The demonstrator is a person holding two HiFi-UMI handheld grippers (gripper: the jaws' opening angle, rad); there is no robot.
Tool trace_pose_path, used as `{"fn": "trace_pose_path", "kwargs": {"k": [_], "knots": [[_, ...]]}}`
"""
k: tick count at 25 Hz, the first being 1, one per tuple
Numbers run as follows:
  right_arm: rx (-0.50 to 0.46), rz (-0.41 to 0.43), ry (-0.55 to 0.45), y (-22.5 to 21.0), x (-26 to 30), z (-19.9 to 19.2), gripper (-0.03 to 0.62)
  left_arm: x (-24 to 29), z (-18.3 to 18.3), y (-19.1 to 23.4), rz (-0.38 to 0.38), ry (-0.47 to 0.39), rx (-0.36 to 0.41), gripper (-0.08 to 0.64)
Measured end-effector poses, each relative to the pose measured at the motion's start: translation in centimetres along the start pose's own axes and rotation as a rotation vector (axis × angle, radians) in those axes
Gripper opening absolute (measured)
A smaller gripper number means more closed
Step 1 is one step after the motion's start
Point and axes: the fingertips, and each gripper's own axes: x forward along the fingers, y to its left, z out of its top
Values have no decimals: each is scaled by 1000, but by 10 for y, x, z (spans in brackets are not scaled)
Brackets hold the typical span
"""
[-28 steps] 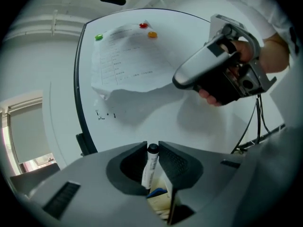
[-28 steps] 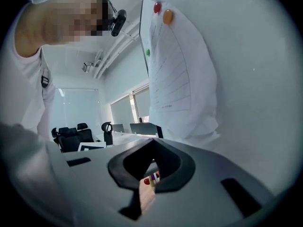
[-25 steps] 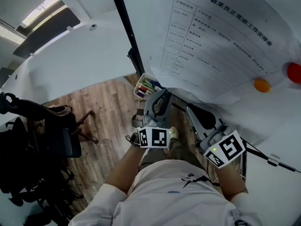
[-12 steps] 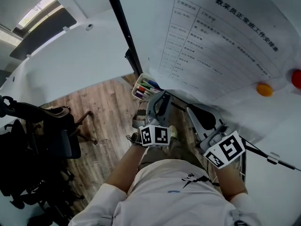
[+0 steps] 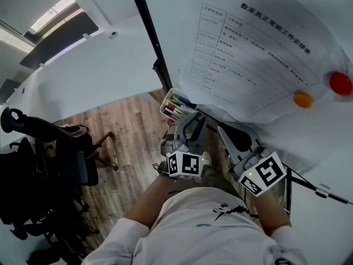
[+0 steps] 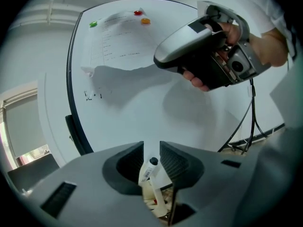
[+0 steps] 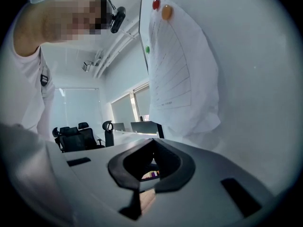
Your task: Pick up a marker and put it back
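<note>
White tray [image 5: 164, 105] of coloured markers [image 5: 177, 102] at the whiteboard [image 5: 165, 15]'s lower edge

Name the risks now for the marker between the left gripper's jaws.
1. The left gripper has its jaws opening round the tilted marker; it could topple past the marker holder onto the wood floor.
2. The marker seems to lean on one jaw, so withdrawing could drag it along.

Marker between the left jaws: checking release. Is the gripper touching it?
Cannot tell. The left gripper view shows the left gripper with opening jaws flanking the marker: gap beside one, the other overlaps it.
</note>
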Motion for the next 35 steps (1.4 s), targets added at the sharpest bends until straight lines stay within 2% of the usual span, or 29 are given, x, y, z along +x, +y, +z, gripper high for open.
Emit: {"fn": "trace_pose_path", "kwargs": {"k": [2, 6, 15, 19, 23, 27, 35], "knots": [[-3, 9, -6, 2, -1, 2, 12, -5, 7, -1, -1, -11, -24, 97], [-15, 28, -15, 7, -2, 5, 12, -19, 22, 4, 10, -34, -126, 97], [-54, 64, -47, 21, -1, 20, 12, -57, 66, 23, 50, -89, -207, 97], [-74, 69, -62, 27, -2, 28, 12, -74, 88, 28, 14, -125, -307, 90], [-88, 84, -77, 33, -2, 35, 12, -93, 107, 35, -6, -153, -389, 49], [-95, 97, -88, 37, -1, 42, 12, -106, 120, 43, -12, -161, -420, 40], [-107, 98, -121, 44, -9, 57, 12, -122, 146, 46, -6, -211, -418, 34]]}}
